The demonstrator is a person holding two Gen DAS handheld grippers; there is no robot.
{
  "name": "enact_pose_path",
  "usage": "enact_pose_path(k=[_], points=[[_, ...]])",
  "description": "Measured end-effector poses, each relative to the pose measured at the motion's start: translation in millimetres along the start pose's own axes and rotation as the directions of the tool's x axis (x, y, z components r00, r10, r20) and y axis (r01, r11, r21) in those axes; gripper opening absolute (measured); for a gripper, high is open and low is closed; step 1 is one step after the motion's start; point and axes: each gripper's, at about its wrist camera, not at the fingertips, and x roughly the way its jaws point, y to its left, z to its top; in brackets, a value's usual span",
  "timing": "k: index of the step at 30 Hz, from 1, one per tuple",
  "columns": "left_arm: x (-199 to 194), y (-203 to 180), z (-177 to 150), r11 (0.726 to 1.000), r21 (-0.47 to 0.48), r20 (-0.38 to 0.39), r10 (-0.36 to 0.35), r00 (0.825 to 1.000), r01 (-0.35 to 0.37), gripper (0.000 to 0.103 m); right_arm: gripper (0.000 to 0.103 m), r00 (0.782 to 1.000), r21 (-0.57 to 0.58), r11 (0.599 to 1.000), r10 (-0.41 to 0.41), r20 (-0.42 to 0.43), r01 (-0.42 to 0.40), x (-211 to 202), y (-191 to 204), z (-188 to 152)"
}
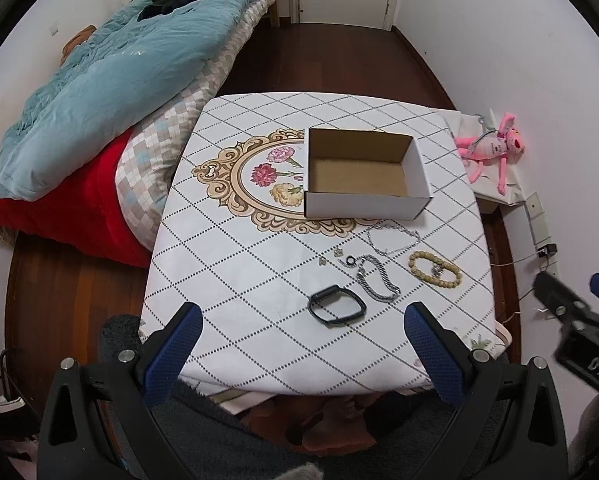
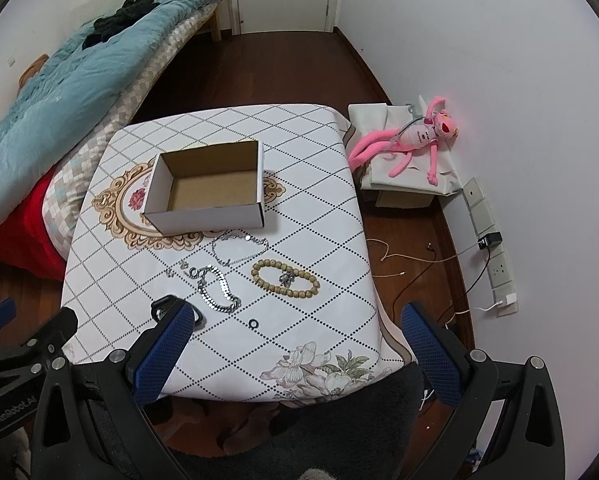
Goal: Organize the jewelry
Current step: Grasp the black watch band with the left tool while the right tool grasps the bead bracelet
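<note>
An open, empty cardboard box [image 1: 363, 172] [image 2: 207, 186] stands on the table [image 1: 235, 280] [image 2: 319, 220]. In front of it lie a thin silver necklace [image 1: 393, 236] [image 2: 239, 246], a silver chain bracelet [image 1: 377, 278] [image 2: 217, 288], a beige bead bracelet [image 1: 435, 269] [image 2: 285, 279], a black band [image 1: 336, 305] [image 2: 171, 306], a small black ring [image 1: 352, 260] [image 2: 254, 323] and small earrings [image 1: 329, 256] [image 2: 177, 269]. My left gripper [image 1: 303, 336] is open and empty above the near table edge. My right gripper [image 2: 299, 340] is open and empty to its right.
A bed with a blue duvet [image 1: 111, 76] and red blanket [image 1: 59, 216] lies left of the table. A pink plush toy [image 2: 415, 136] rests on a covered box at the right. Cables [image 2: 419, 264] and a power strip [image 2: 495, 256] lie on the wooden floor by the wall.
</note>
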Motion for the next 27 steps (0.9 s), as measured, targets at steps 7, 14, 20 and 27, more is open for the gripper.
enact_pose_path(k=[7, 14, 20, 27], points=[[55, 7, 13, 1.000, -0.006, -0.018, 0.011, 1.000, -0.011, 0.103, 0.102, 1.000, 0.053, 0.999, -0.008, -0.010, 0.008, 40, -14, 6], [132, 3, 1, 0.999, 0.053, -0.145, 0.013, 0.989, -0.005, 0.096, 0.088, 0.994, 0.088, 0.996, 0.017, -0.104, -0.007, 111, -20, -1], [180, 6, -13, 0.999, 0.051, -0.229, 0.024, 0.973, -0.012, 0.088, 0.084, 0.985, 0.114, 0.993, 0.006, -0.171, 0.014, 160, -27, -16], [201, 5, -22, 0.999, 0.047, -0.260, 0.023, 0.965, -0.011, 0.084, 0.084, 0.979, 0.166, 0.985, -0.008, -0.203, 0.042, 198, -47, -27]])
